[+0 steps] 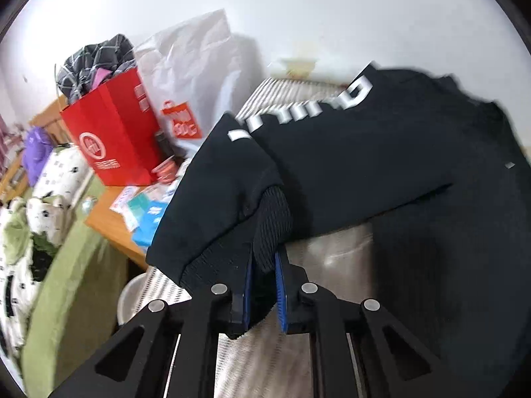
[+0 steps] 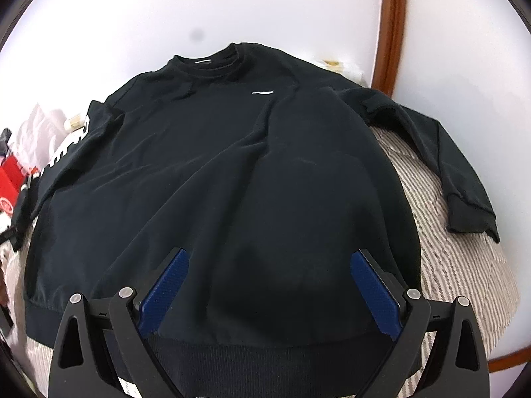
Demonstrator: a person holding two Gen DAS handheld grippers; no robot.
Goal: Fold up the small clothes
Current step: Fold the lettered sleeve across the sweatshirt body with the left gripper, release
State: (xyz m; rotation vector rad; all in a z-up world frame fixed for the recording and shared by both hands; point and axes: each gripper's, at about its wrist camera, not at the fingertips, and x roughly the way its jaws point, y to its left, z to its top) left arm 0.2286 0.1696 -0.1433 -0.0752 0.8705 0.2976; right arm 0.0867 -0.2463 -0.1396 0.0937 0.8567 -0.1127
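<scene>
A black sweatshirt (image 2: 212, 172) lies face up on a striped bed cover (image 2: 458, 265), neck at the far side and hem near me. Its right sleeve (image 2: 441, 152) is spread out to the right. My left gripper (image 1: 264, 262) is shut on the ribbed cuff (image 1: 272, 225) of the left sleeve (image 1: 225, 179), which has white lettering (image 1: 298, 112), and holds it lifted over the body. My right gripper (image 2: 268, 265) is open and empty, hovering over the lower part of the sweatshirt near the hem.
A wooden side table (image 1: 116, 225) at the left holds a red paper bag (image 1: 113, 132) stuffed with checked cloth, a white plastic bag (image 1: 195, 66) and small packets. A green blanket (image 1: 66, 282) lies lower left. A wooden frame (image 2: 391, 26) runs along the right wall.
</scene>
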